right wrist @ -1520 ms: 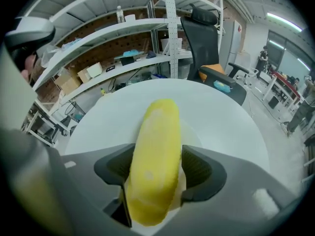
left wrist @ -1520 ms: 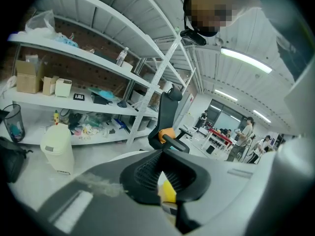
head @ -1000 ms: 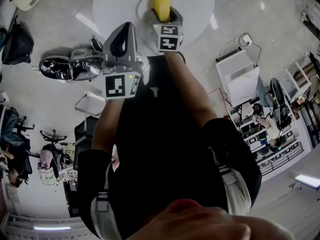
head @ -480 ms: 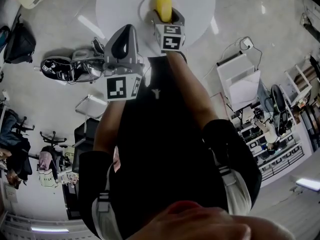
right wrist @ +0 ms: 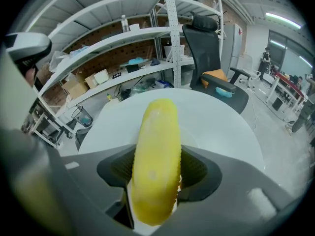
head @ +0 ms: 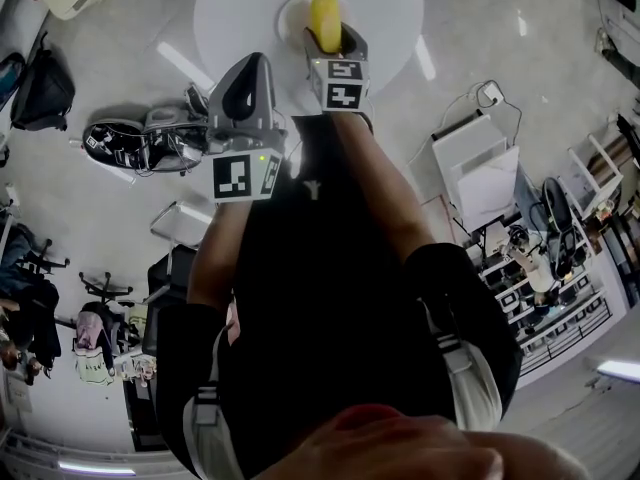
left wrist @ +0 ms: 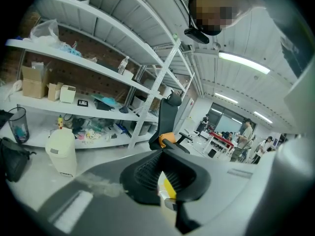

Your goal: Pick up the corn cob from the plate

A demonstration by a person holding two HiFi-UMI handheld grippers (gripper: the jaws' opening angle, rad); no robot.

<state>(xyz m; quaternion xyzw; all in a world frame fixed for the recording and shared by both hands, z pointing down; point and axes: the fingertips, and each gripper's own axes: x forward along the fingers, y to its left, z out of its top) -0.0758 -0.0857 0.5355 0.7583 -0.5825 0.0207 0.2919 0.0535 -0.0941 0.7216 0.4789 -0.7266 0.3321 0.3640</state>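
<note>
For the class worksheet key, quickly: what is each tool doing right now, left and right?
Left tool: closed, nothing between its jaws.
Right tool: closed on the yellow corn cob.

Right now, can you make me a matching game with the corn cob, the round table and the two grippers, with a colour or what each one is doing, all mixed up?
Things:
1. corn cob
2. table
3. left gripper
4. right gripper

Match with:
A. jaws together, holding nothing
B. white
C. jaws closed on the corn cob
D. yellow

Right pairs: 1-D, 2-B, 3-A, 4-C.
</note>
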